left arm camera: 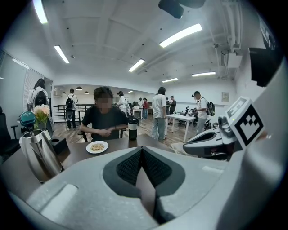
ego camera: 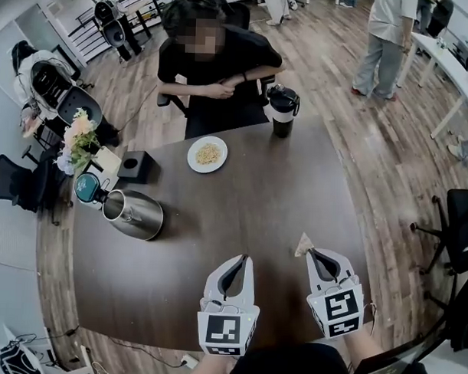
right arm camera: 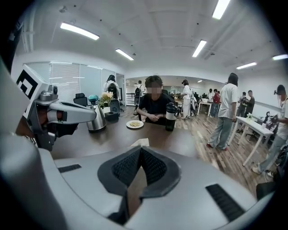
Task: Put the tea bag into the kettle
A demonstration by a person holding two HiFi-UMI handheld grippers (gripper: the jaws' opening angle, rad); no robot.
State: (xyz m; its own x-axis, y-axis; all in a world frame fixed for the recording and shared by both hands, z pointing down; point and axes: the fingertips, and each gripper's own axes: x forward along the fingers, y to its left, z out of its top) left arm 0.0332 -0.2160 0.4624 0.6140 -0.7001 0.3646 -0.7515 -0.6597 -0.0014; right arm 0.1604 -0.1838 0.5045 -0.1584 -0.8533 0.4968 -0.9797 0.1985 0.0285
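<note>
A steel kettle (ego camera: 133, 213) lies at the table's left with its teal lid (ego camera: 87, 188) swung open; it also shows as the kettle (left arm camera: 40, 155) and, further off, the kettle (right arm camera: 96, 119). My right gripper (ego camera: 310, 252) hovers over the near right of the table, shut on a pale tea bag (ego camera: 303, 245) that sticks out past its tips. The same tea bag (right arm camera: 141, 143) peeks over the right gripper (right arm camera: 141, 148). My left gripper (ego camera: 241, 259) is beside it, shut and empty, well short of the kettle. The left gripper (left arm camera: 141, 149) shows its jaws meeting.
A white plate of food (ego camera: 207, 154) and a black tumbler (ego camera: 282, 111) stand at the table's far side in front of a seated person (ego camera: 215, 74). A black box (ego camera: 135, 165) and flowers (ego camera: 79, 135) sit behind the kettle. Office chairs ring the dark table (ego camera: 256, 198).
</note>
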